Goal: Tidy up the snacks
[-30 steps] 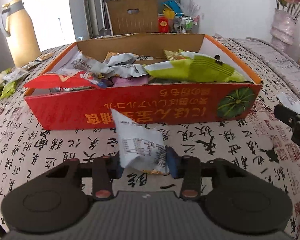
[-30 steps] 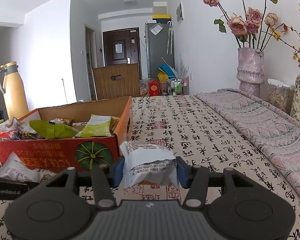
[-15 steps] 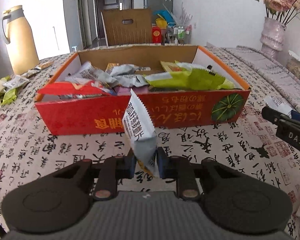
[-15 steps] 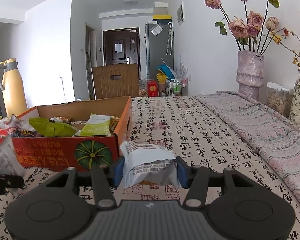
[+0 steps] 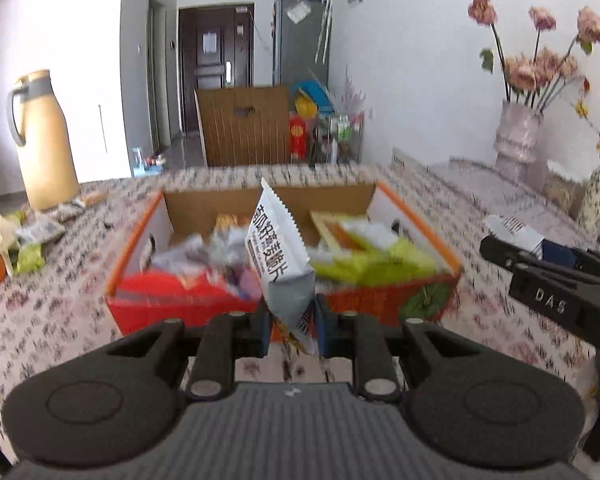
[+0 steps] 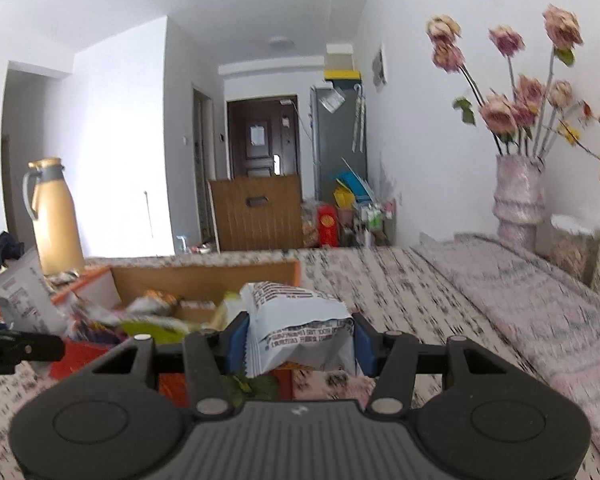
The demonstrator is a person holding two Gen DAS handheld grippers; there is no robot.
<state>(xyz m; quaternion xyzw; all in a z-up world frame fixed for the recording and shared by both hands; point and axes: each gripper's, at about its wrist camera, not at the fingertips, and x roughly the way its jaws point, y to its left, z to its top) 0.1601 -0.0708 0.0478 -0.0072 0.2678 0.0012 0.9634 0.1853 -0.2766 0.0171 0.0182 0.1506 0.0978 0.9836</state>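
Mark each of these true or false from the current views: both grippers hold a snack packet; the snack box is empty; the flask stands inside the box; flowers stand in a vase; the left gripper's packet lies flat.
1. Both grippers hold a snack packet. True: the left gripper is clamped on a white packet, the right gripper on a puffy white packet.
2. The snack box is empty. False: it holds many packets.
3. The flask stands inside the box. False: it stands on the table, beyond the box's left corner.
4. Flowers stand in a vase. True.
5. The left gripper's packet lies flat. False: it stands on end, pinched at its lower end.
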